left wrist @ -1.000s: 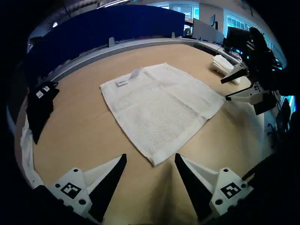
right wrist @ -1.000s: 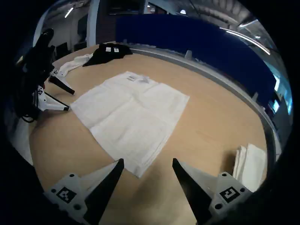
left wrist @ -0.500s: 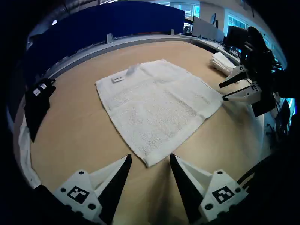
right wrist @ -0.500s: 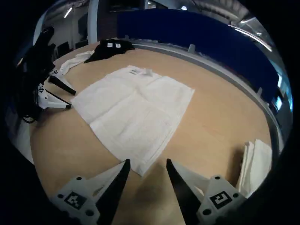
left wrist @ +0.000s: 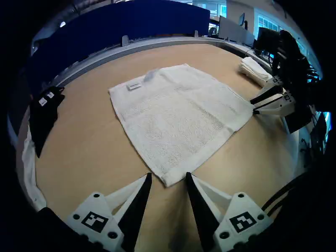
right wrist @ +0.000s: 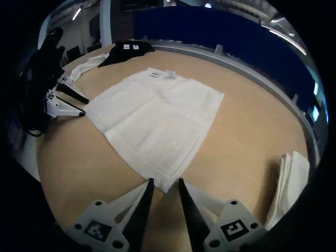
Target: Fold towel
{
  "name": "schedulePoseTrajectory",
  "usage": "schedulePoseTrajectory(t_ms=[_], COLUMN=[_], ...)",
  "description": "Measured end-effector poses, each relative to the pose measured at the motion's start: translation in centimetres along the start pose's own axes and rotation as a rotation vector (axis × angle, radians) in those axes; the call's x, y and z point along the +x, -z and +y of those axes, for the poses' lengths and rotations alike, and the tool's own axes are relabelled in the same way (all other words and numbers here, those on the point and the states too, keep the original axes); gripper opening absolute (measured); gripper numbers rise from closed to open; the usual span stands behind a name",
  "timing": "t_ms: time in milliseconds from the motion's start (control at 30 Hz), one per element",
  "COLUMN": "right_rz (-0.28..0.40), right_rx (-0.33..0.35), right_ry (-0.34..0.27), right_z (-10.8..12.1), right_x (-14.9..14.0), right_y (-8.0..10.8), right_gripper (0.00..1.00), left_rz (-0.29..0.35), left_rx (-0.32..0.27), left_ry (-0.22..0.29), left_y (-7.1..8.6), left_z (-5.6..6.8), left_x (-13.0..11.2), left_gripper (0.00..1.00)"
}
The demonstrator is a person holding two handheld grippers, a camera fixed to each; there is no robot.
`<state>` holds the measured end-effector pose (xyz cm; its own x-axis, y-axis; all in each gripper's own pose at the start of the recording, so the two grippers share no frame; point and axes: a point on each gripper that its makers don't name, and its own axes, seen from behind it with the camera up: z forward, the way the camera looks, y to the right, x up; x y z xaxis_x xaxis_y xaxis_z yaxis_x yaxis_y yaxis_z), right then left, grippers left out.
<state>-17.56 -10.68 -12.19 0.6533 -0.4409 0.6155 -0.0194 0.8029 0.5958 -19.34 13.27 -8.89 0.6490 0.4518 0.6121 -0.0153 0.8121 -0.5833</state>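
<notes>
A white towel [left wrist: 180, 122] lies flat on the wooden table [left wrist: 84, 143], a small label near its far edge. Its near corner sits between the fingers of my left gripper [left wrist: 168, 176], which is open by a narrow gap and low over the table. In the right gripper view the same towel [right wrist: 155, 122] points another corner into the narrow gap of my right gripper [right wrist: 165, 181], also open. Each gripper appears across the towel in the other's view: the right one [left wrist: 253, 107] and the left one [right wrist: 85, 107], each with its fingertips at a towel corner.
A black cloth [left wrist: 44, 113] and a white cloth [left wrist: 27, 168] lie at the table's left edge. A stack of folded white towels [left wrist: 254, 69] sits at the far right, near the right gripper [right wrist: 290, 180]. A blue partition [left wrist: 117, 25] runs behind the table.
Both grippers have moved forward onto the towel's corners and their fingers have drawn closer together. The towel has not moved.
</notes>
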Motion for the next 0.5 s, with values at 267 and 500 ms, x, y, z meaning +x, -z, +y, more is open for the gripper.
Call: schedulePoseTrajectory(t_ms=[267, 500], right_rz=[-0.001, -0.009], right_rx=[0.012, 0.015], right_ry=[0.005, -0.013], right_z=[-0.42, -0.40], right_x=[0.09, 0.28], right_y=[0.07, 0.22], right_gripper=[0.22, 0.18], left_rz=[-0.009, -0.007], left_rx=[0.019, 0.034], left_ry=[0.011, 0.007], left_y=[-0.20, -0.08], left_z=[-0.54, -0.59], left_x=[-0.02, -0.05], left_gripper=[0.29, 0.12])
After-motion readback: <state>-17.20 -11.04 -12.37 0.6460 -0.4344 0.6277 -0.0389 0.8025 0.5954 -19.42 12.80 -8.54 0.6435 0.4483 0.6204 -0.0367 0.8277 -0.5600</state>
